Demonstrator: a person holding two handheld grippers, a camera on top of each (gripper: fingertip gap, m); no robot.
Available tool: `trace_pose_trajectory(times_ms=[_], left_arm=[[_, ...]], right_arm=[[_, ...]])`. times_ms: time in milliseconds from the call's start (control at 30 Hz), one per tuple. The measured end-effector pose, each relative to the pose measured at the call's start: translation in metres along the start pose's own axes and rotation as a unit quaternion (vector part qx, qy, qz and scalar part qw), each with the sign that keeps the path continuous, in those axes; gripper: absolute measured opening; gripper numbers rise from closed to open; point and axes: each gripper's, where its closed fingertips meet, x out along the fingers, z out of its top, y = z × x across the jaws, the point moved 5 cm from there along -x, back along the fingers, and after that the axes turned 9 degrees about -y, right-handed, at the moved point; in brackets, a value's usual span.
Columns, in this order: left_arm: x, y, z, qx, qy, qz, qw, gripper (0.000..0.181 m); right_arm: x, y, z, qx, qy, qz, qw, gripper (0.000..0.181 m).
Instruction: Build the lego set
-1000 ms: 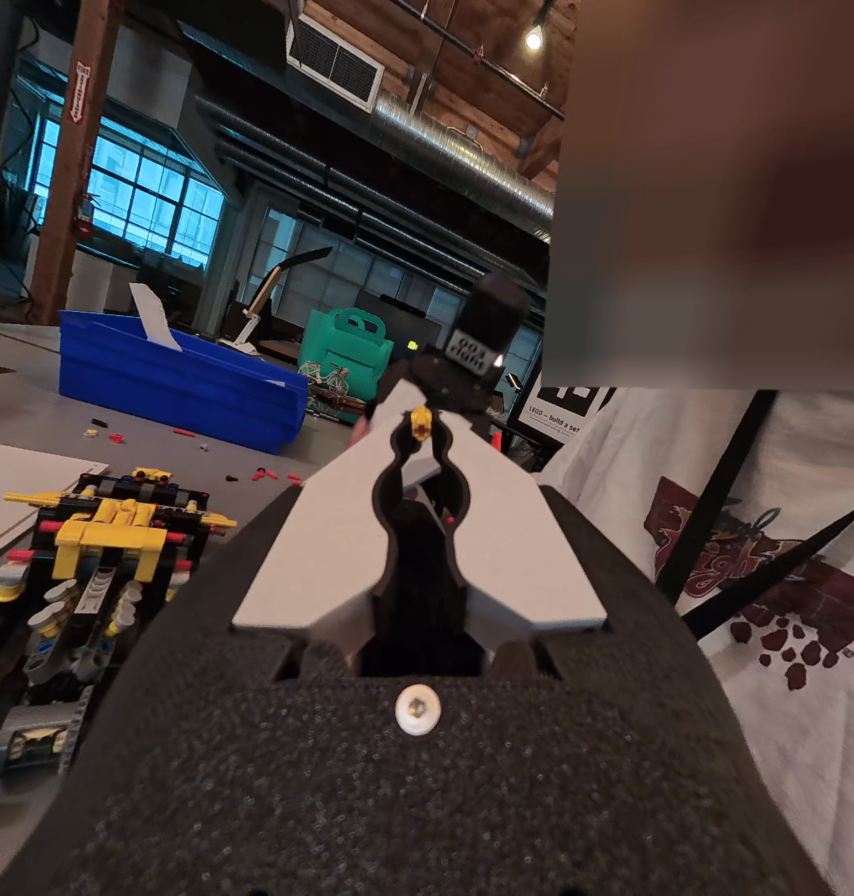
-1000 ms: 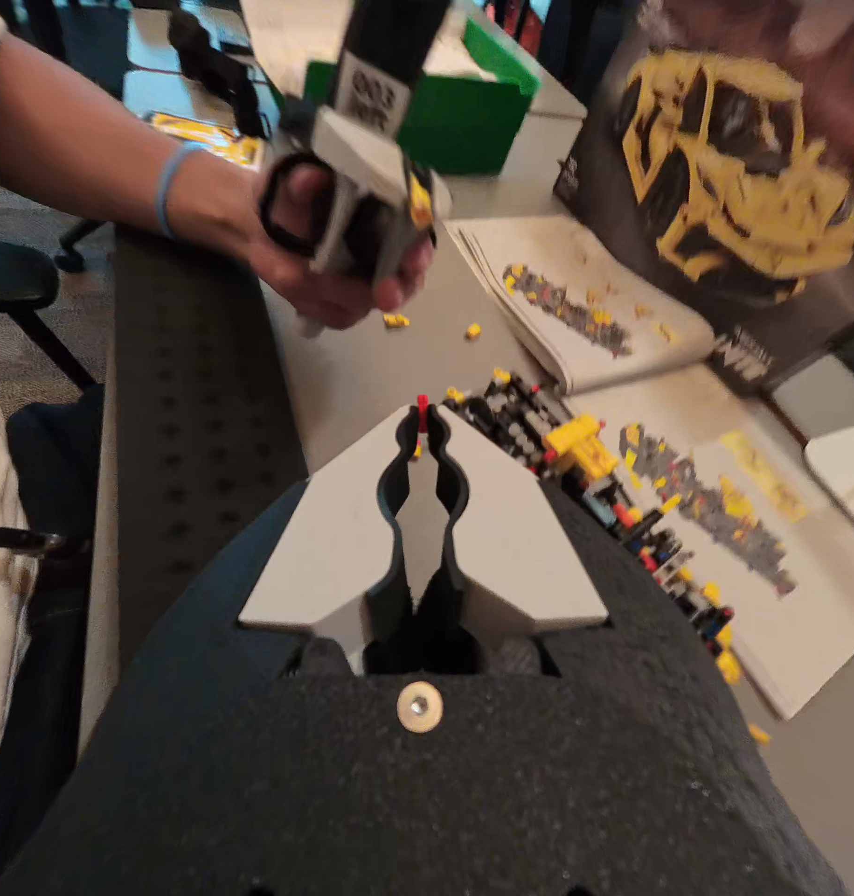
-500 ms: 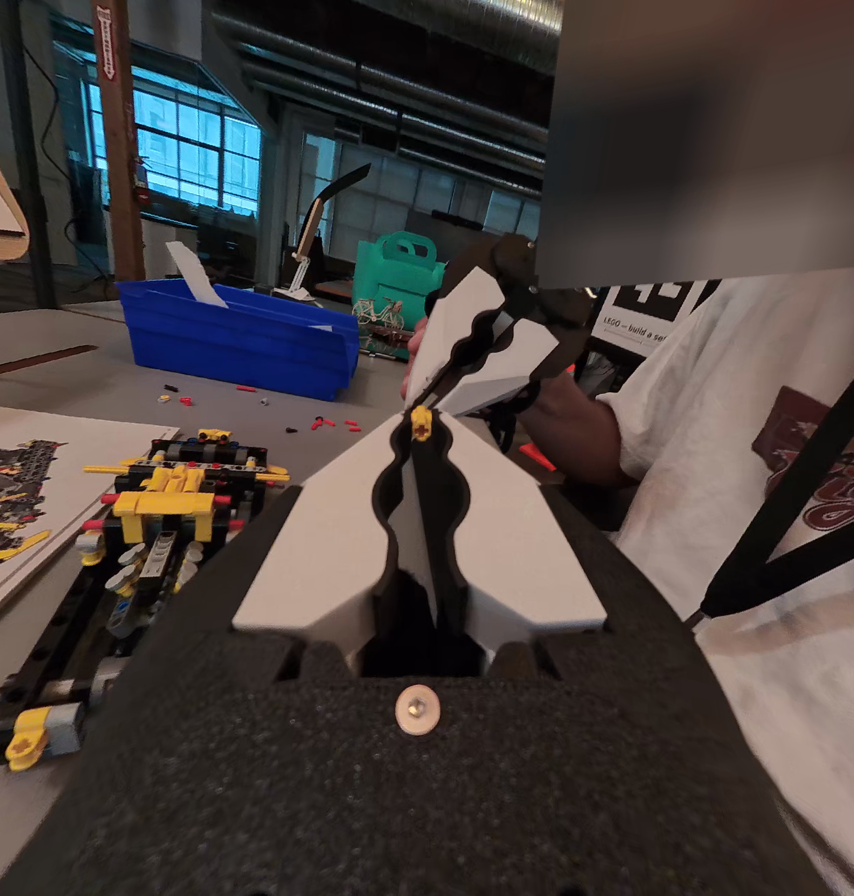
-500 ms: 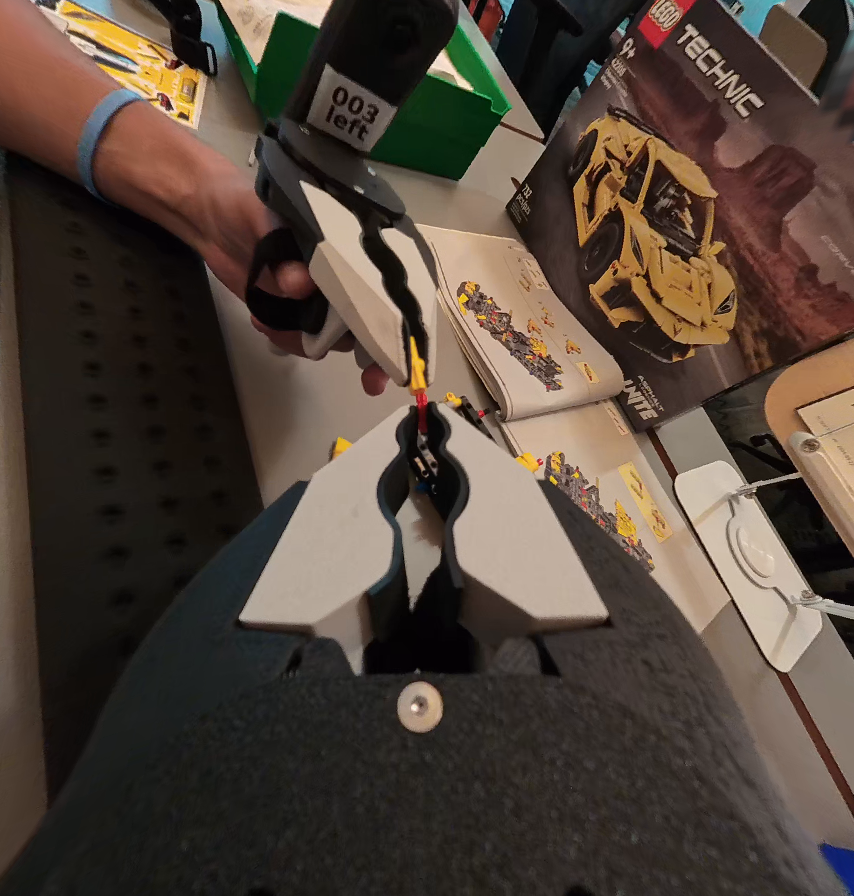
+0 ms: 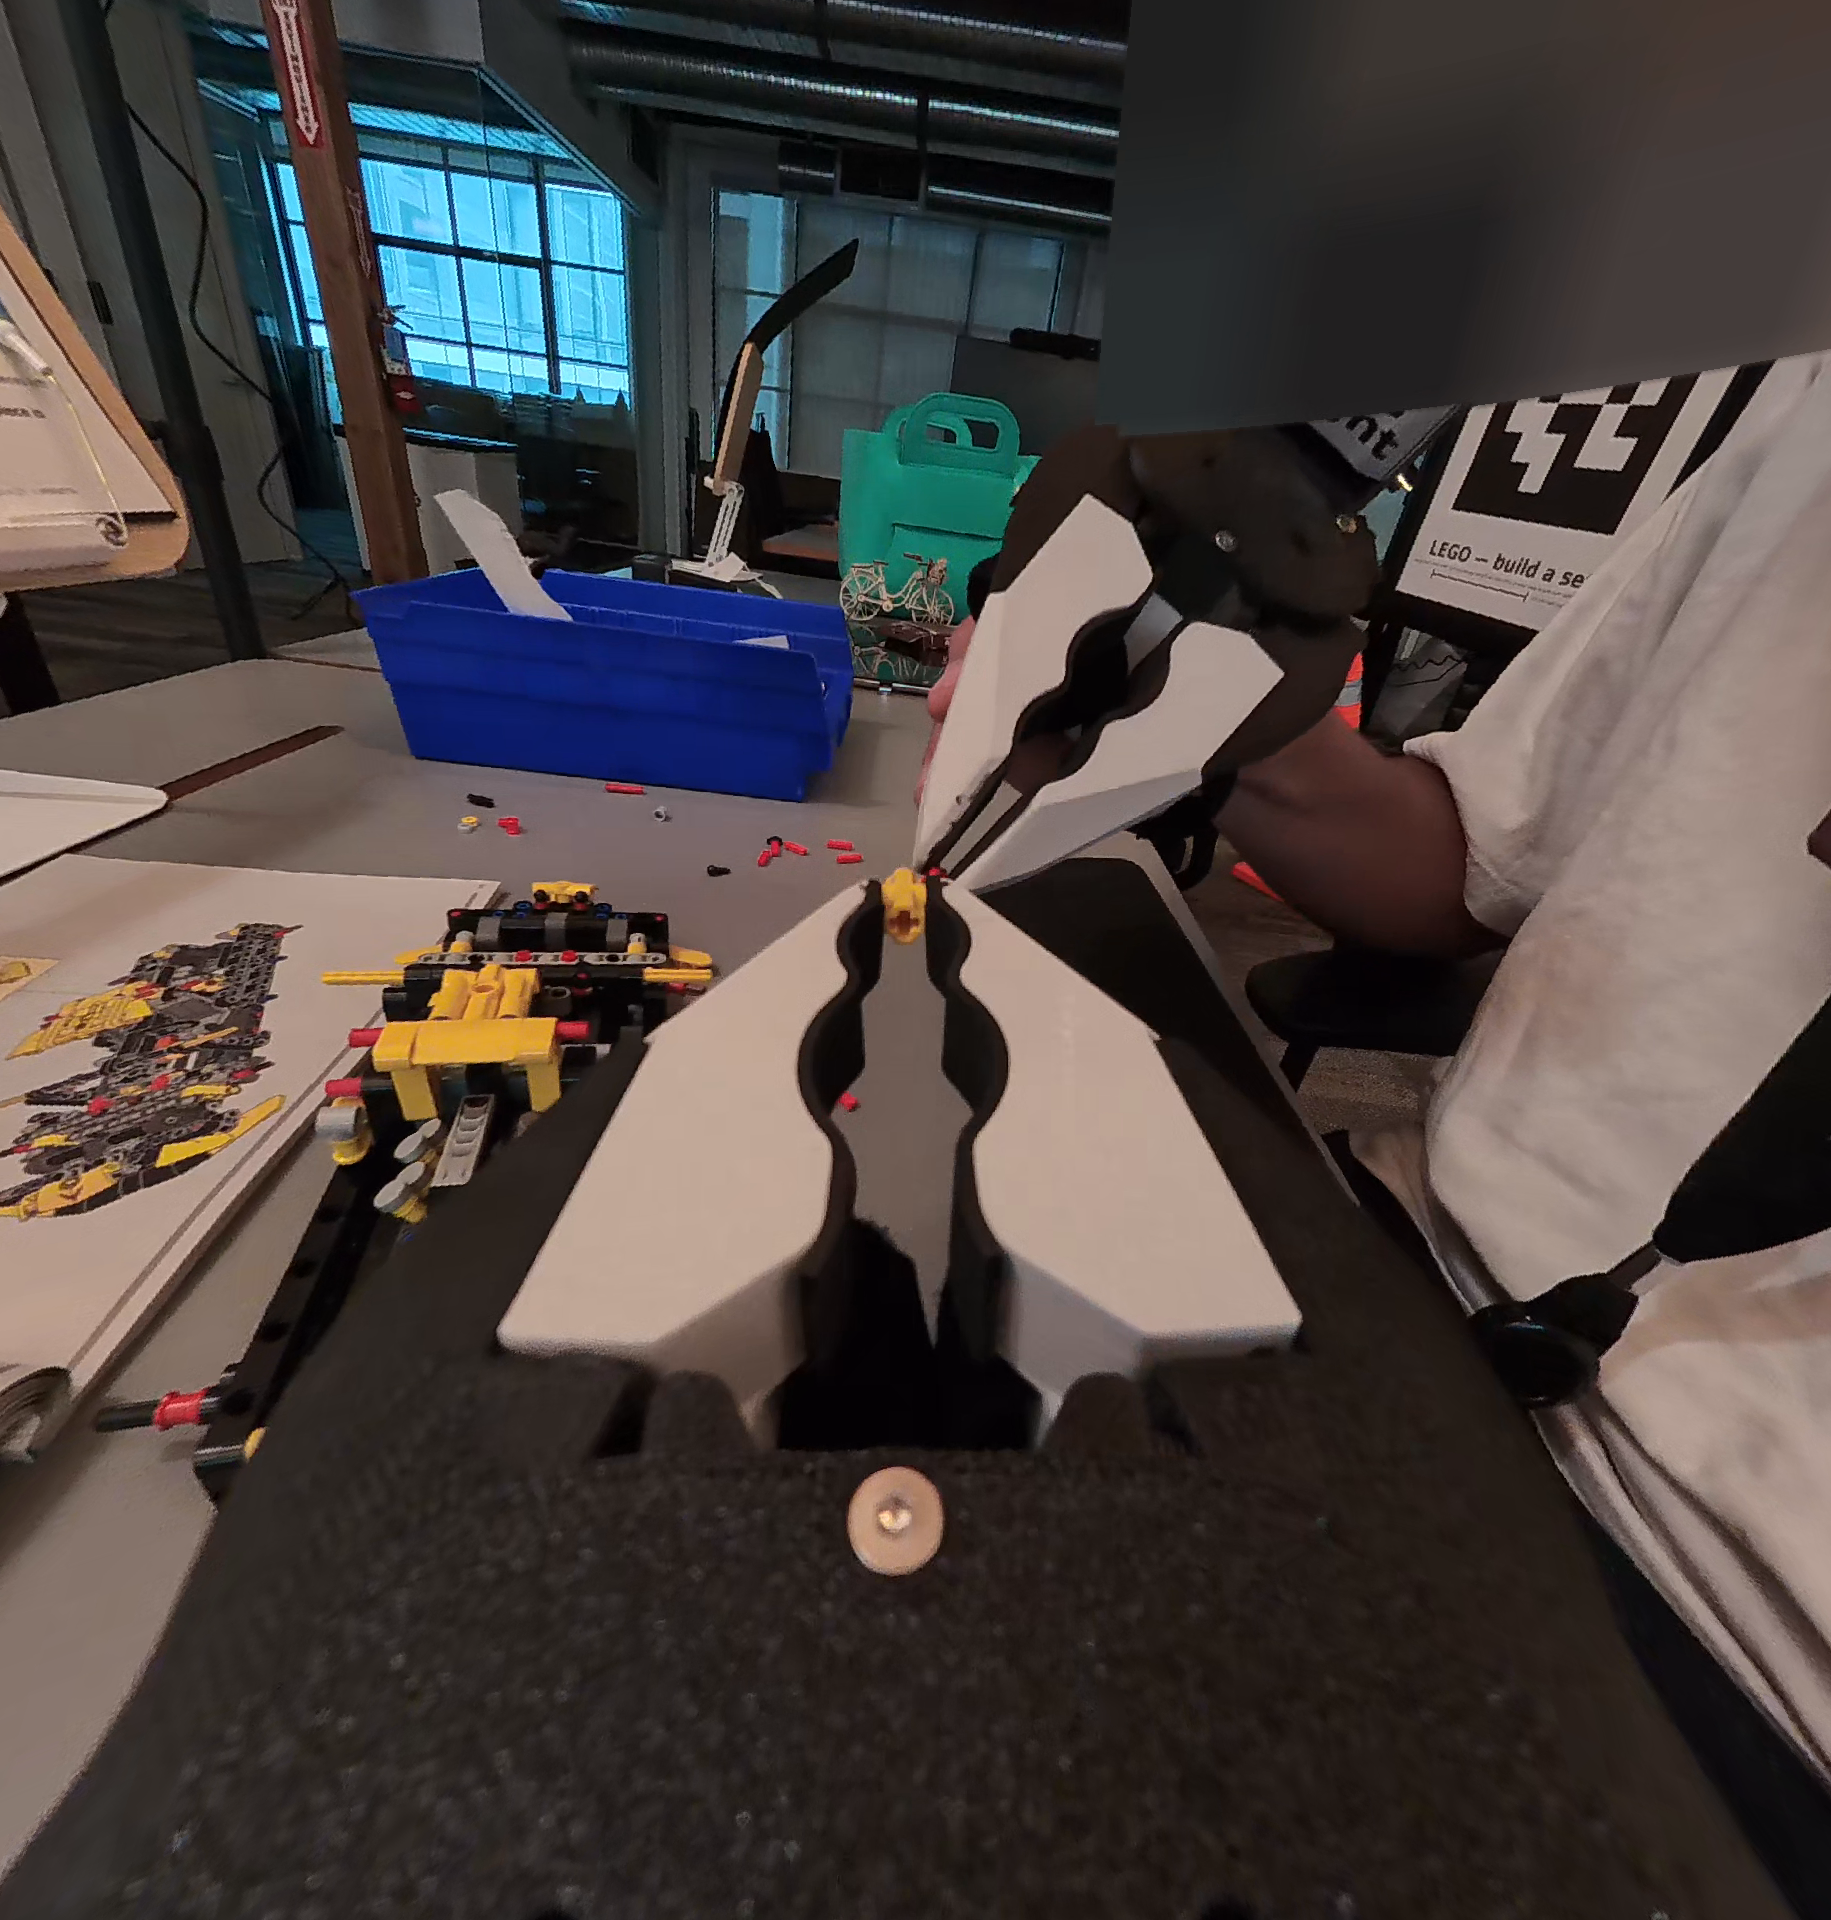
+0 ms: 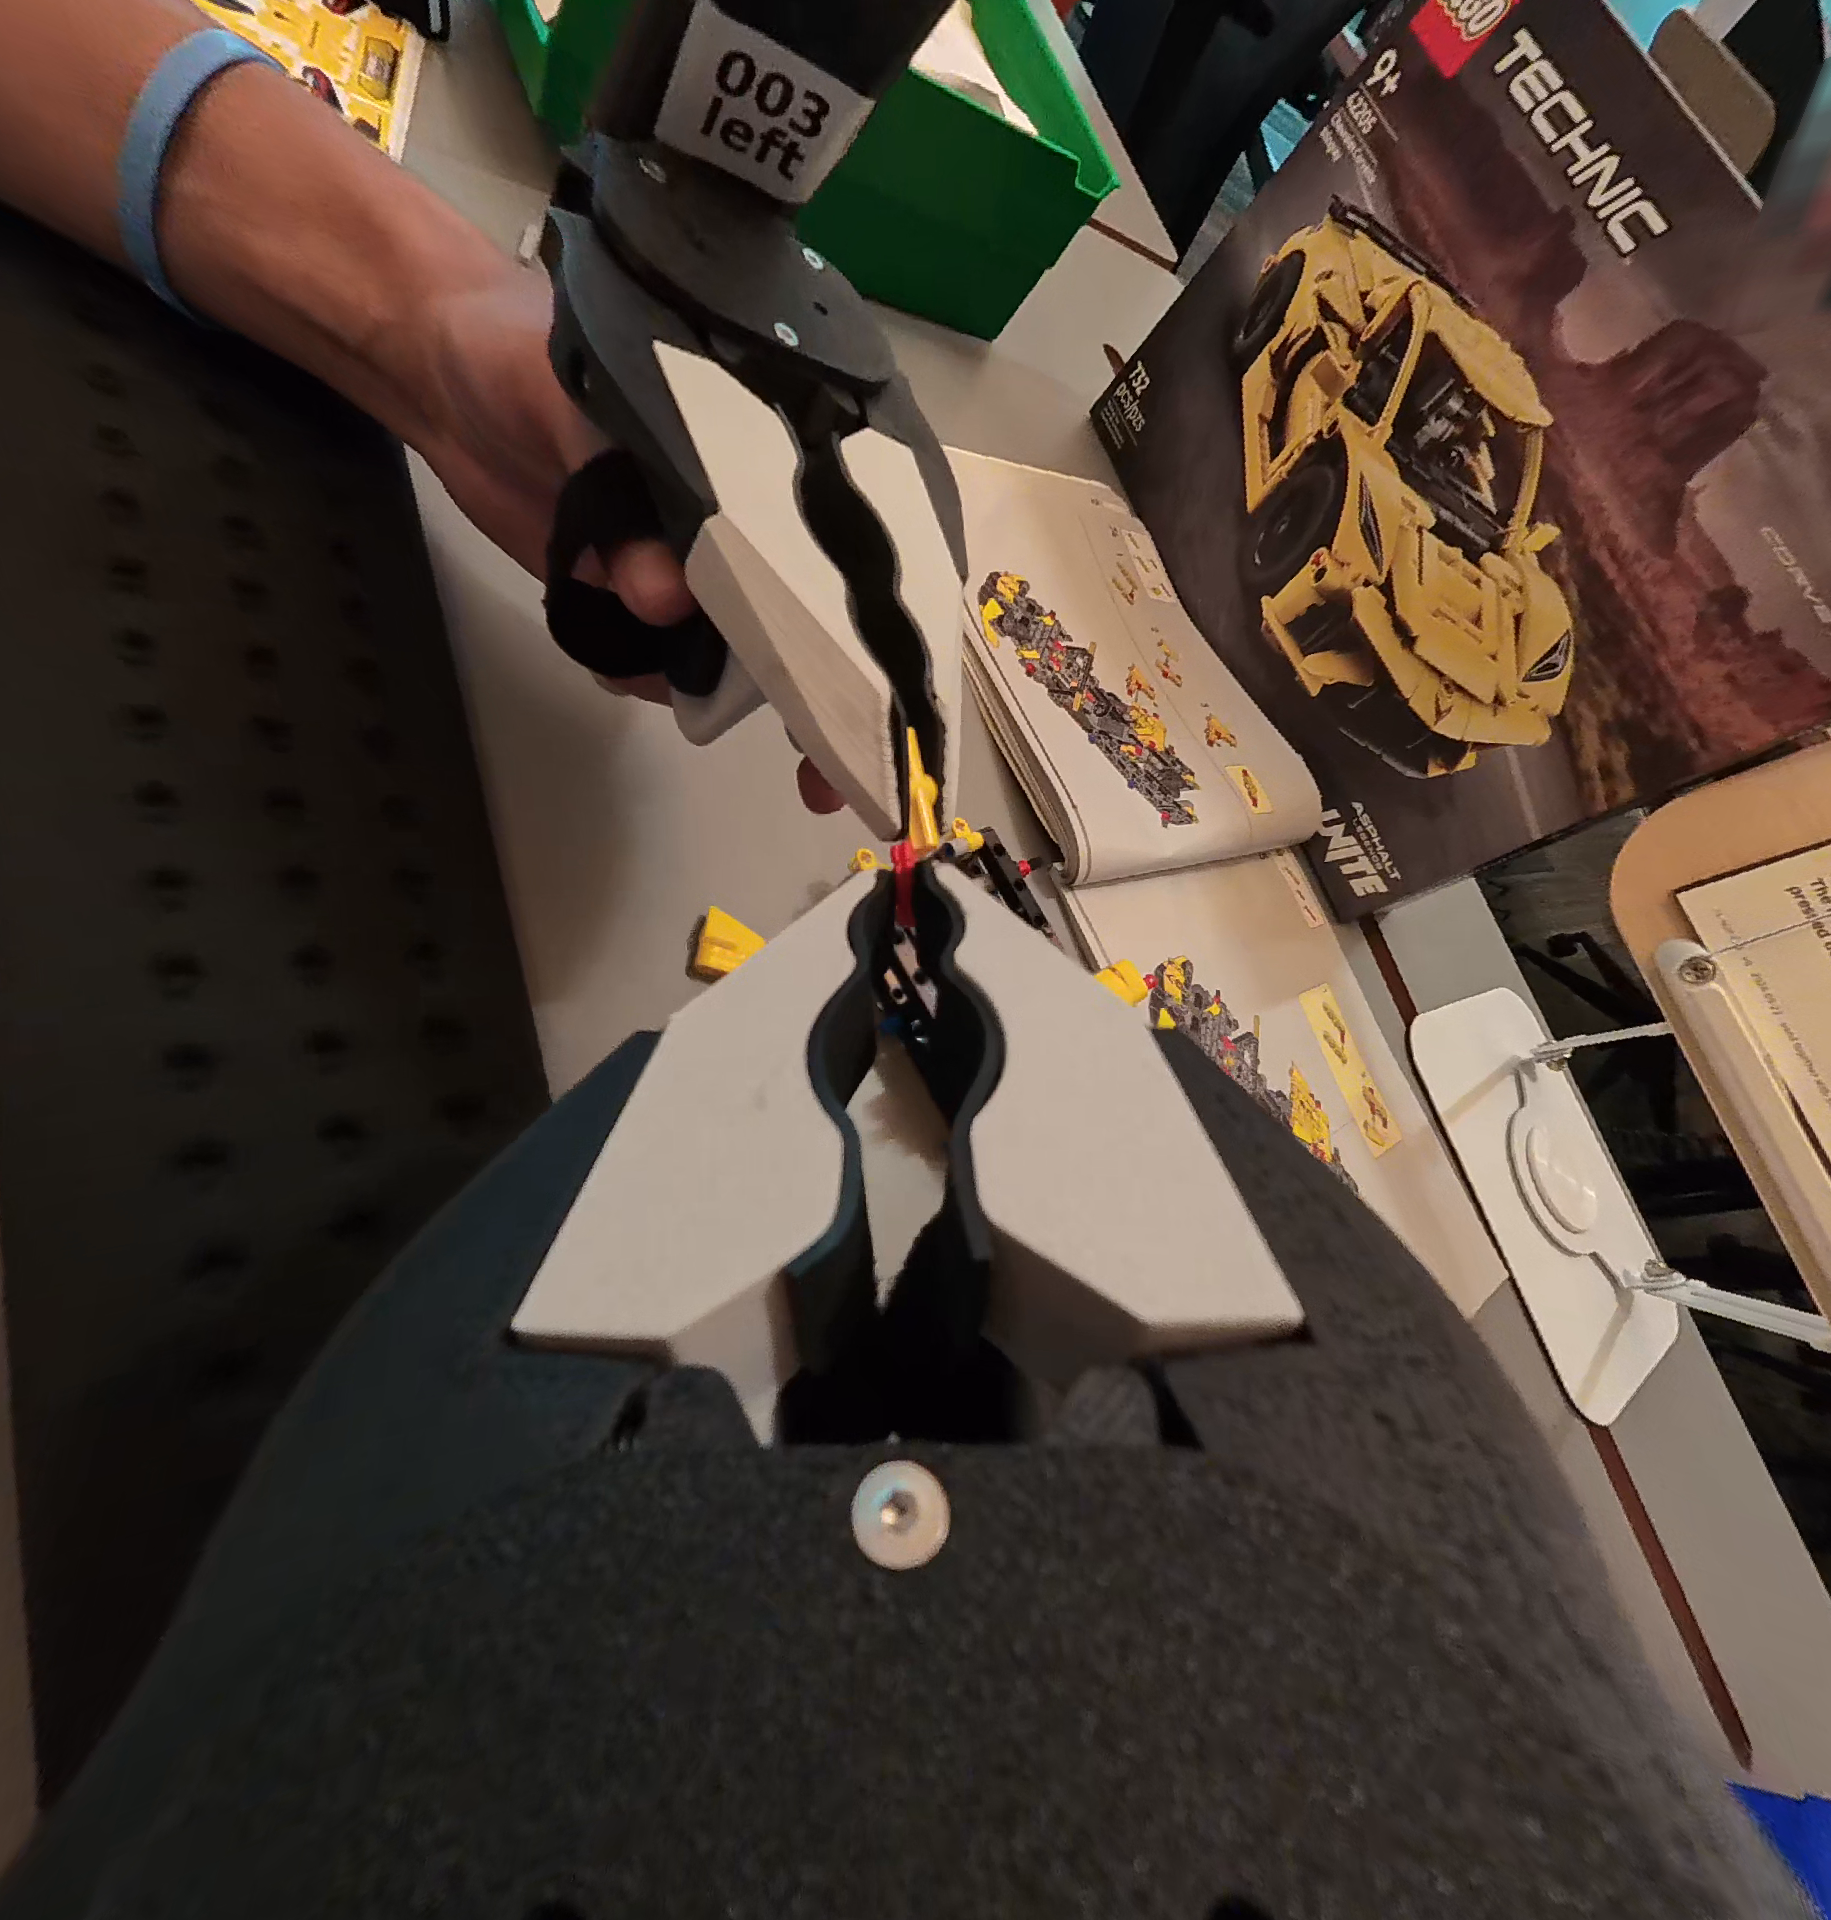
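Left wrist view: left gripper (image 5: 903, 906) pinches a yellow connector (image 5: 902, 918) at its tips; the right gripper (image 5: 942, 864) meets it above the table's near edge. The partly built model (image 5: 485, 1023) lies beside the instruction booklet (image 5: 111, 1049).

Right wrist view: right gripper (image 6: 903, 883) clamps a red pin (image 6: 903, 871), touching the connector.

Bare grey table (image 5: 298, 790) lies open on the far left, between the half-built lego model (image 5: 495, 1029) and the blue bin (image 5: 610, 675), dotted only with loose red pins (image 5: 802, 850). The open instruction booklet (image 5: 111, 1039) fills the near left. The left gripper (image 5: 900, 920) and right gripper (image 5: 937, 868) meet tip to tip, closing the centre; a person's torso (image 5: 1617, 831) blocks the right.
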Motion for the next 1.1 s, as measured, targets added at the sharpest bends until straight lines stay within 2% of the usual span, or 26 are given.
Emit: trace_pose_trajectory(times_ms=[333,667,867,1100], left_arm=[[0.003,-0.003,-0.003,-0.005,0.001,-0.009,1.000,0.008],[0.002,-0.006,-0.007,0.005,0.019,-0.024,1.000,0.008],[0.001,-0.006,-0.005,-0.057,0.008,-0.043,0.997,0.008],[0.001,-0.003,0.003,-0.110,-0.038,-0.054,0.992,0.007]], right_arm=[[-0.002,-0.002,-0.004,-0.009,0.009,0.001,1.000,0.003],[-0.001,0.003,-0.006,0.022,-0.006,0.031,0.999,0.002],[-0.002,0.005,-0.003,0.007,-0.021,0.030,0.999,0.002],[-0.004,-0.003,0.001,0.096,-0.096,0.029,0.990,0.002]])
